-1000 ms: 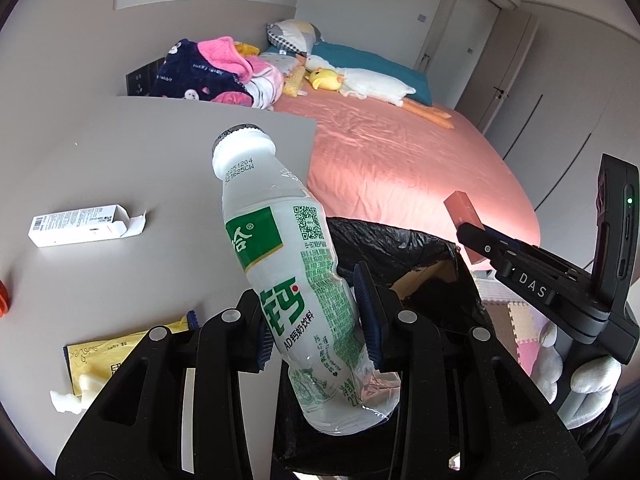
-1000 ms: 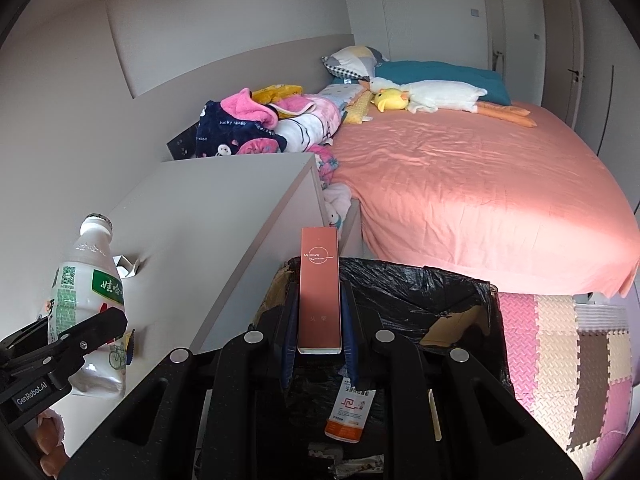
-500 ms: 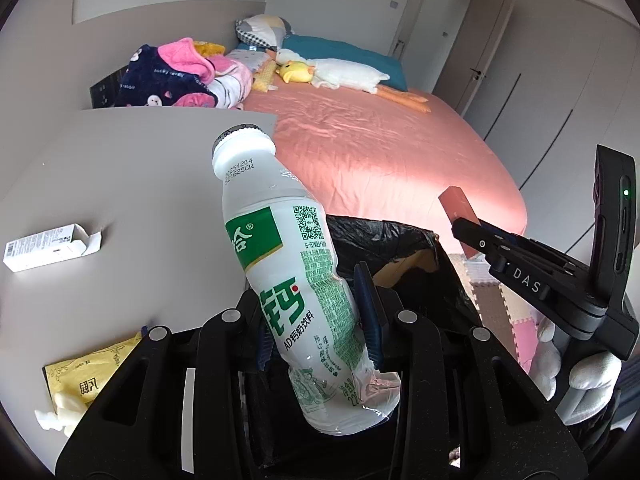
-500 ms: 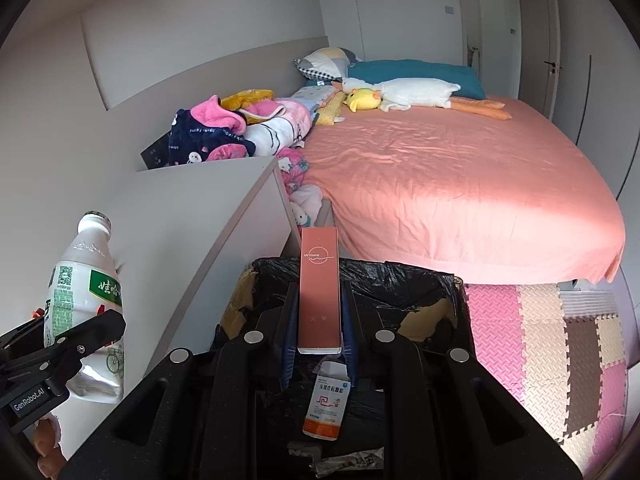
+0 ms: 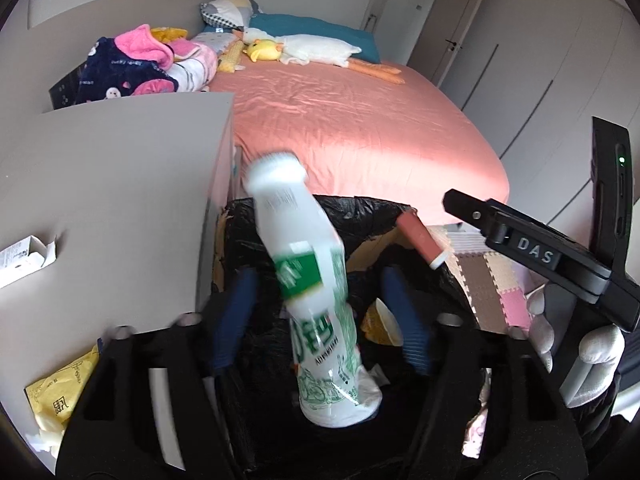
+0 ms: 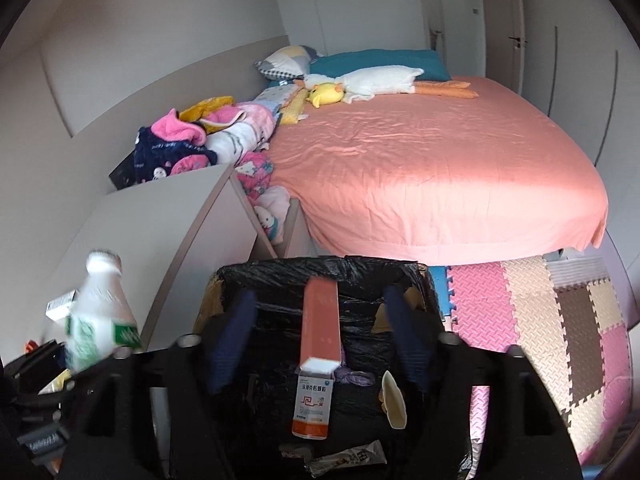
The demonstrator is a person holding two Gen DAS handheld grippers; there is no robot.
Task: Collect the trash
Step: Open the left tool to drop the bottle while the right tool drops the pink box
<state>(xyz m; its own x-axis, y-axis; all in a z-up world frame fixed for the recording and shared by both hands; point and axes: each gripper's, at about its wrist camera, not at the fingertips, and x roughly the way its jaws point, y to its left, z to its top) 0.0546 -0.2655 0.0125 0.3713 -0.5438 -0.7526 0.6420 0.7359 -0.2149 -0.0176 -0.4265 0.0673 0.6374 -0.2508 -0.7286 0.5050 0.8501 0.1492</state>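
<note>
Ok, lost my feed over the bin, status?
Both claws, left and right, just opened. Bottle and pink box loose above bin. Nothing blocking.

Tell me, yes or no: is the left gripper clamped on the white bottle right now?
No. In the left wrist view the left gripper stands with jaws wide, having just been opening, and the blurred white bottle sits untouched between them.

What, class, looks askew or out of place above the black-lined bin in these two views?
Two things are loose in mid-air. The white plastic bottle with a green label tilts, blurred, between the open left tongs, touching neither pad. The slim orange-red carton hangs likewise between the open right tongs, over the black-lined bin.
</note>
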